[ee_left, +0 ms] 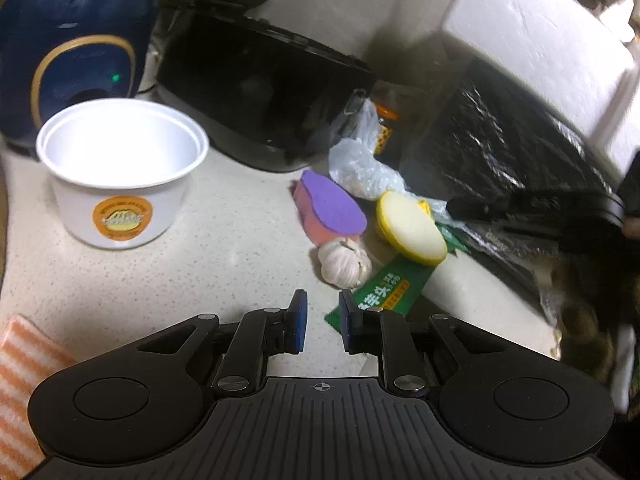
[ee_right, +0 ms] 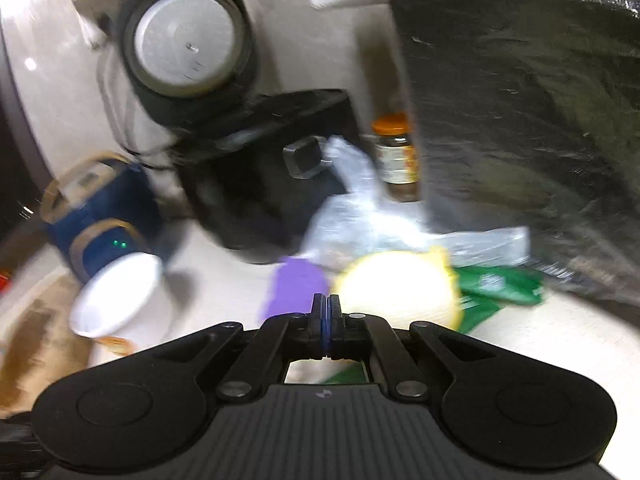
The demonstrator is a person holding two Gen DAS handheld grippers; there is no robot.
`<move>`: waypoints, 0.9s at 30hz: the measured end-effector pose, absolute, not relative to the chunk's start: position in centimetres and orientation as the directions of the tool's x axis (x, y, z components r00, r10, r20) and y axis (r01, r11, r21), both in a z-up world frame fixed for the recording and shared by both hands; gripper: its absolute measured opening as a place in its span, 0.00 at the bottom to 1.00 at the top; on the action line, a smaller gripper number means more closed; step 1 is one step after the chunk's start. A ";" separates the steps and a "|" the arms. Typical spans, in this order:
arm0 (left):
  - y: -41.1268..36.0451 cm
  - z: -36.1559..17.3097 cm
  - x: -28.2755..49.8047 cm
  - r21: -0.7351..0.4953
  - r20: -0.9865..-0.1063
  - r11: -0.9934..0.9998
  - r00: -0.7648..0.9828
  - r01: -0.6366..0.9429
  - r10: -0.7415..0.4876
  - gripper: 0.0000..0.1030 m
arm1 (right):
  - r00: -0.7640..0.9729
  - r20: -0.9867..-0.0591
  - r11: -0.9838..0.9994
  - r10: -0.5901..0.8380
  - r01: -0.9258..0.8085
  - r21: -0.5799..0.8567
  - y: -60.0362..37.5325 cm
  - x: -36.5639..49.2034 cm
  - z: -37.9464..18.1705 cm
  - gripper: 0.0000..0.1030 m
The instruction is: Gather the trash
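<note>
At the lower left of the left wrist view we are seeing an orange-and-white striped cloth (ee_left: 24, 384) lying on the speckled worktop (ee_left: 224, 248). Above it a white paper cup (ee_left: 120, 176) with an orange round label is standing upright and looking empty, with a dark blue appliance (ee_left: 72, 60) showing a green light behind it at the upper left. A black appliance (ee_left: 260, 92) is sitting at the upper centre.

At the bottom centre our left tool (ee_left: 322, 322) is hovering with its blue pads spread apart, holding nothing. Just beyond it a garlic bulb (ee_left: 344, 262) is lying beside a pink sponge with a purple top (ee_left: 330, 208). A crumpled clear plastic bag (ee_left: 364, 164) is sitting behind them, and a yellow-rimmed round lid (ee_left: 410, 226) is resting tilted over a flat green wrapper (ee_left: 384, 292) with printed characters; the wrapper's near end is lying just beside the right pad. A jar with an orange cap (ee_left: 386, 116) is standing farther back, and a black trash bag (ee_left: 500, 160) is filling the right of the frame.

In the blurred right wrist view we are holding the right tool (ee_right: 327, 314) with its pads pressed together, empty, just in front of the sponge (ee_right: 294, 284) and the lid (ee_right: 396, 290). The wrapper (ee_right: 500, 282) is lying to the right, beside the black bag (ee_right: 540, 140).
</note>
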State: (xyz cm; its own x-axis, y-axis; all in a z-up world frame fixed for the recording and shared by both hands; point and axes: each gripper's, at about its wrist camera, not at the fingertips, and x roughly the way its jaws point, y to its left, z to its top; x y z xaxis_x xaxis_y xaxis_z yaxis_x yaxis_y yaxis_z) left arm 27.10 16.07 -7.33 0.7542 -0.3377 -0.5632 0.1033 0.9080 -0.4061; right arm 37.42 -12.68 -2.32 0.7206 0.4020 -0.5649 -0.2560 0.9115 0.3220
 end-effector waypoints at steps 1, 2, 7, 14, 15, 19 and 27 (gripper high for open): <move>16.5 -7.4 27.0 -0.416 -0.561 0.904 0.756 0.095 -0.337 0.19 | 0.702 -0.562 0.893 0.437 -0.266 0.362 -12.4 37.1 -2.3 0.00; 16.8 -7.5 27.1 -0.421 -0.559 0.903 0.759 0.085 -0.332 0.19 | 0.673 -0.562 0.867 0.482 -0.276 0.414 -12.0 36.8 -2.6 0.00; 18.5 -7.8 26.8 -0.443 -0.562 0.896 0.770 0.029 -0.303 0.19 | 0.561 -0.571 0.795 0.599 -0.332 0.508 -8.2 34.8 -5.1 0.00; 17.9 -8.5 26.7 -0.430 -0.590 0.903 0.755 0.007 -0.287 0.19 | 0.710 -0.615 0.914 0.342 -0.404 0.042 -5.1 33.1 -5.8 0.44; 17.6 -8.6 26.8 -0.429 -0.594 0.903 0.749 0.012 -0.292 0.19 | 0.727 -0.610 0.915 0.315 -0.403 -0.008 -5.0 33.3 -6.1 0.54; 17.0 -8.8 26.6 -0.414 -0.605 0.910 0.740 0.025 -0.295 0.19 | 0.752 -0.612 0.925 0.246 -0.370 -0.082 -5.2 35.2 -6.7 0.55; 16.9 -9.2 26.5 -0.411 -0.627 0.911 0.727 -0.006 -0.278 0.19 | 0.810 -0.586 0.989 0.038 -0.116 -0.096 -12.4 42.0 -7.3 0.70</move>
State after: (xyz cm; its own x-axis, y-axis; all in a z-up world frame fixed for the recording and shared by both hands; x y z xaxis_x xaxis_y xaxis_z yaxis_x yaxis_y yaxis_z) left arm 26.46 16.86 -9.16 0.7275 -0.2784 -0.6271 -0.0058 0.9115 -0.4114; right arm 41.99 -12.45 -7.26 0.8096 0.0381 -0.5858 -0.1158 0.9887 -0.0957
